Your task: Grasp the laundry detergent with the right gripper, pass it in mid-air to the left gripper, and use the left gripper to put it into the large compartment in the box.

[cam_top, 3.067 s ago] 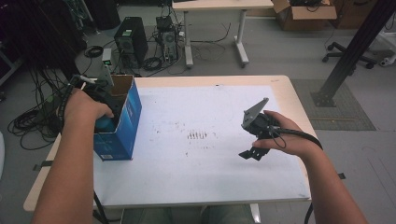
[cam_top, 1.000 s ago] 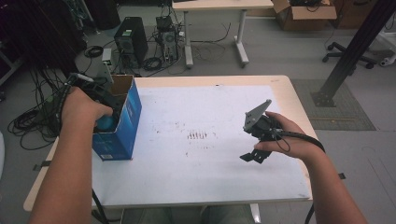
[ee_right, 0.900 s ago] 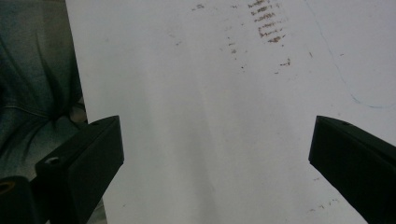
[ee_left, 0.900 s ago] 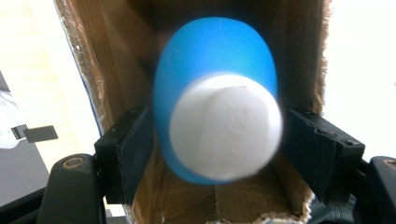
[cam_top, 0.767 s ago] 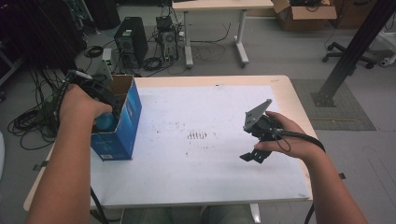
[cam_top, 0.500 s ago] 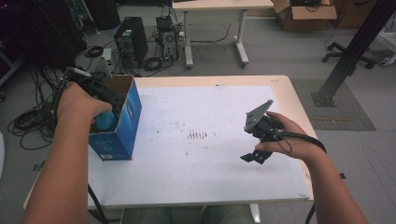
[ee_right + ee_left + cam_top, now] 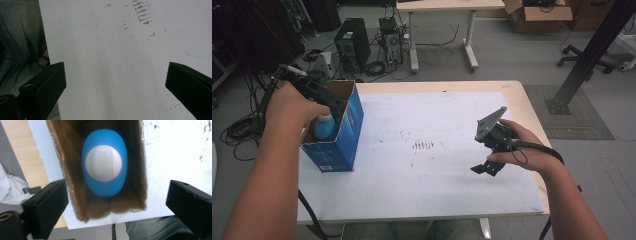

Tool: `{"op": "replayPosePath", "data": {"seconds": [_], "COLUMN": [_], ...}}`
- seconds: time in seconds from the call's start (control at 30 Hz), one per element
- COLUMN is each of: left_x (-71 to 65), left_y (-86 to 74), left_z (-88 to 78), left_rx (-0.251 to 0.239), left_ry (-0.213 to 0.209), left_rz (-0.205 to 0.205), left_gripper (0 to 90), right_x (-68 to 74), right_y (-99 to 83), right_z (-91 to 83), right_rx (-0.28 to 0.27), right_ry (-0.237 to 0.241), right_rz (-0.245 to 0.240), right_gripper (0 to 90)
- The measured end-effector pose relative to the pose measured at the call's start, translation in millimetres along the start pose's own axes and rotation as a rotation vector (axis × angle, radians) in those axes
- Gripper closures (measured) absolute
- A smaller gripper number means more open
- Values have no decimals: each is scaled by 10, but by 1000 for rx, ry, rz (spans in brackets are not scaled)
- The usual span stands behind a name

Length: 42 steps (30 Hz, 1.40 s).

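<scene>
Left gripper (image 7: 319,95): seen at upper left of the high view, held over the open box top; jaws spread wide, just been opening, nothing pinched between them.
Bottle: blue plastic bottle with white round cap (image 7: 104,166) is seen upright inside the box, upper centre of the left gripper view; blue shoulder also shown at left of the high view (image 7: 325,128); released, untouched by the pads.
Box: blue cardboard box with brown inside (image 7: 343,145) is placed at the left edge of the table, top flaps open; brown inner walls (image 7: 75,170) are seen around the bottle.
Right gripper (image 7: 486,168): held at right of centre in the high view, low over the table; jaws wide apart in the right gripper view (image 7: 115,85), nothing gripped.
Table: white tabletop with dark smudges (image 7: 422,185), bare between the grippers; smudge marks shown at top of the right gripper view (image 7: 142,15).
</scene>
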<state>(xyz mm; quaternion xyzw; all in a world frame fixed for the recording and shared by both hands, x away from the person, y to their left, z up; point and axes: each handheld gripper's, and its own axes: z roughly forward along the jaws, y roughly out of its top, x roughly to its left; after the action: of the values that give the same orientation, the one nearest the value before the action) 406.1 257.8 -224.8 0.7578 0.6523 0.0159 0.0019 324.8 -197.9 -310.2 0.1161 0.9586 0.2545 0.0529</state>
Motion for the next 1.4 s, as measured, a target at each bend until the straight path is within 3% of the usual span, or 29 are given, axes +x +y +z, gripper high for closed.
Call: {"op": "replayPosePath", "data": {"seconds": [0.27, 0.37, 0.5, 0.7, 0.83, 0.93, 1.4], "left_x": [-135, -212, -363, -676, -865, -983, -1388], "left_y": [-34, -40, -49, -79, -112, -142, -296], "left_z": [-187, -276, -393, -500, -523, -516, -299], "left_rx": [-38, -49, -71, -101, -112, -120, -99], "left_ry": [21, 35, 50, 50, 62, 46, 35], "left_rz": [58, 103, 170, 324, 408, 472, 705], "left_gripper": [2, 2, 2, 2, 3, 3, 3], "right_x": [10, 15, 18, 32, 47, 57, 95], "right_y": [9, 15, 23, 49, 85, 110, 141], "right_z": [-39, -63, -87, -110, -111, -125, -138], "right_rx": [-3, -3, -5, -19, -17, -13, 1], "right_ry": [-8, -14, -18, -20, -21, -22, -15], "right_rz": [-3, -3, -4, -8, -16, -21, -40], "right_gripper": [33, 33, 33, 34, 33, 33, 34]}}
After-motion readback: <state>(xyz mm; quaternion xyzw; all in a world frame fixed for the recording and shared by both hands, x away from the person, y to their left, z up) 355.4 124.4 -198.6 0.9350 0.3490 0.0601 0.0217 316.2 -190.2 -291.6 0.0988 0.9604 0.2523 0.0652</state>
